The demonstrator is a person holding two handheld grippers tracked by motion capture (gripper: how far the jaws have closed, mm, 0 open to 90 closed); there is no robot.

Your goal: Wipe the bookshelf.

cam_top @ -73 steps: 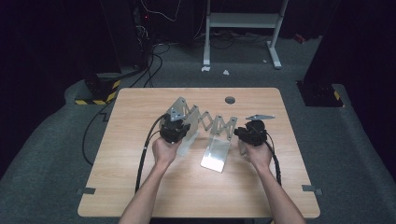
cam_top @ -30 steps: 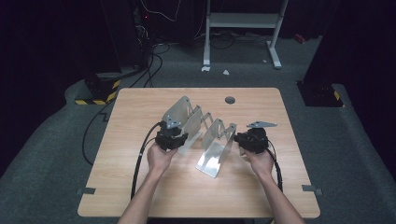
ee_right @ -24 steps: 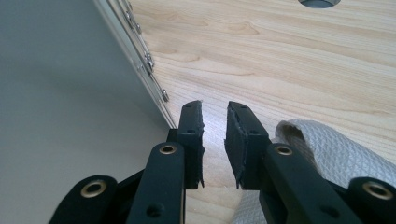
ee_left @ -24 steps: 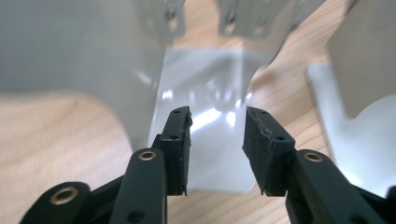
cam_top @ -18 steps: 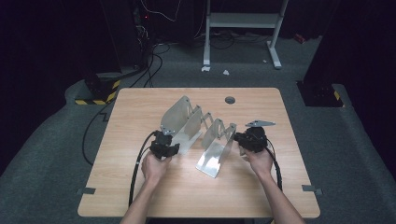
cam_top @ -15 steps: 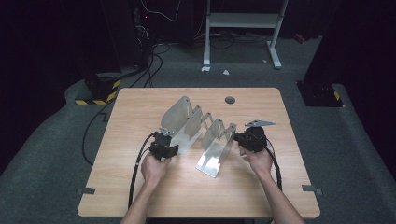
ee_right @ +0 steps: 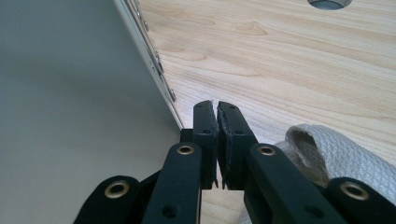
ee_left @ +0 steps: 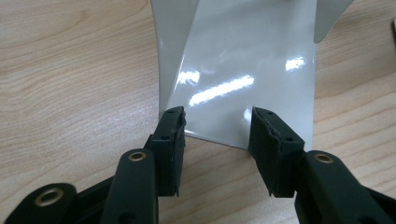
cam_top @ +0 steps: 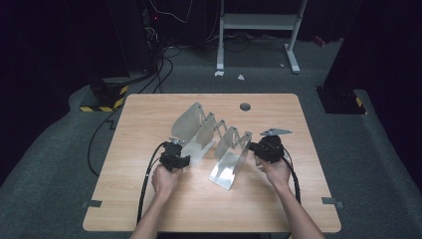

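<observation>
- A folding metal rack (cam_top: 211,139) of hinged, shiny panels stands across the middle of the wooden worktop (cam_top: 149,114);
- the left tool (cam_top: 175,155) sits at the rack's near-left panel;
- the right tool (cam_top: 263,148) sits at its right end;
- a dark round hole (cam_top: 245,106) lies near the far edge.

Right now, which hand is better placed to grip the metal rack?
Left. The left gripper has open fingers at the metal rack edge; the right gripper is shut beside it.

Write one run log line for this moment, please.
left tongs: open at grey metal accordion rack base | right tongs: shut, beside rack | wooden table
</observation>
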